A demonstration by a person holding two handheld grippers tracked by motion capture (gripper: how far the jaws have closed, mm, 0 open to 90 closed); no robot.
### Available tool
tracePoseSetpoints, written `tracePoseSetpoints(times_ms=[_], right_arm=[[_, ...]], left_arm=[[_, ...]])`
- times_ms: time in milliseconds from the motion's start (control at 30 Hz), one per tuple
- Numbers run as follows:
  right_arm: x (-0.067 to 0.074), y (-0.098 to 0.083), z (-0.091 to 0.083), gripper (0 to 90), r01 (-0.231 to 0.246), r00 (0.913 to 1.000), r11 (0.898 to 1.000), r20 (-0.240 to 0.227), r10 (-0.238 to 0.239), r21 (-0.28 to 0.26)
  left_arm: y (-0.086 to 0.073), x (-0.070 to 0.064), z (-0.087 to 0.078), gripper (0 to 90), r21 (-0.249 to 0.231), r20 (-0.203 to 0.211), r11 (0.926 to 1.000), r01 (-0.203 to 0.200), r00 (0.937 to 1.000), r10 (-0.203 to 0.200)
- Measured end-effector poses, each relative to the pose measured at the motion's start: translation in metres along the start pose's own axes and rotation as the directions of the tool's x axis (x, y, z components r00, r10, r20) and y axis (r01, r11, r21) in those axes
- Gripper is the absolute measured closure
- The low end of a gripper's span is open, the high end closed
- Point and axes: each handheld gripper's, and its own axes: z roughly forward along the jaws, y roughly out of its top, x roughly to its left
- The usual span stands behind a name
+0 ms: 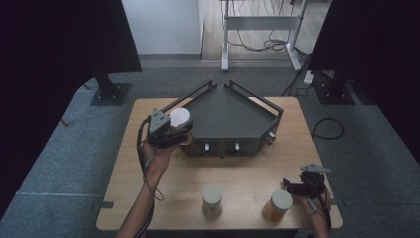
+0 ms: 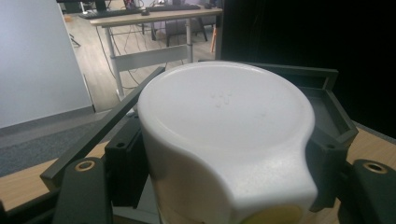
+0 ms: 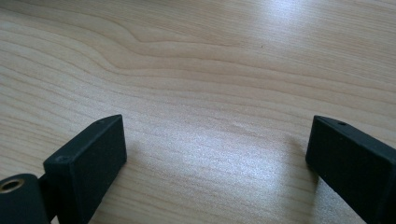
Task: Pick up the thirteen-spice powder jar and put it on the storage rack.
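While the left claw (image 1: 174, 130) is clenched on the white-lidded jar (image 1: 180, 118) beside the dark tray (image 1: 233, 116), near the counter's left edge, the tray's rail may be struck and the jar dropped. The right claw (image 1: 297, 188) is released.

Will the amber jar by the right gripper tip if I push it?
The amber jar is taller than wide with a broad white lid, so a high push may tip it. It looks rigid with smooth sides, possibly slippery. Once down, being round, it would likely roll.
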Motion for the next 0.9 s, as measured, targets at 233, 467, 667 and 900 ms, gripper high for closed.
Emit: tracePoseSetpoints(times_ms=[233, 467, 667, 900], right_arm=[[0.000, 0.000, 0.000, 4.5, -0.001, 1.0000, 1.000, 0.000, 0.001, 0.000], [0.000, 0.000, 0.000, 4.5, 0.001, 1.0000, 1.000, 0.000, -0.001, -0.001], [0.000, 0.000, 0.000, 4.5, 0.000, 1.0000, 1.000, -0.001, 0.000, 0.000], [0.000, 0.000, 0.000, 4.6, 0.000, 1.0000, 1.000, -0.002, 0.000, -0.001]], left_arm=[[0.007, 0.000, 0.007, 30.3, 0.008, -0.005, 0.9999, -0.015, 0.9999, 0.015], [0.011, 0.002, 0.015, 30.3, 0.011, -0.008, 0.9999, -0.011, 0.9999, 0.011], [0.015, 0.003, 0.023, 30.3, 0.013, -0.011, 0.9999, -0.010, 0.9999, 0.010], [0.015, 0.004, 0.032, 30.3, 0.018, -0.018, 0.9998, -0.005, 0.9998, 0.005]])
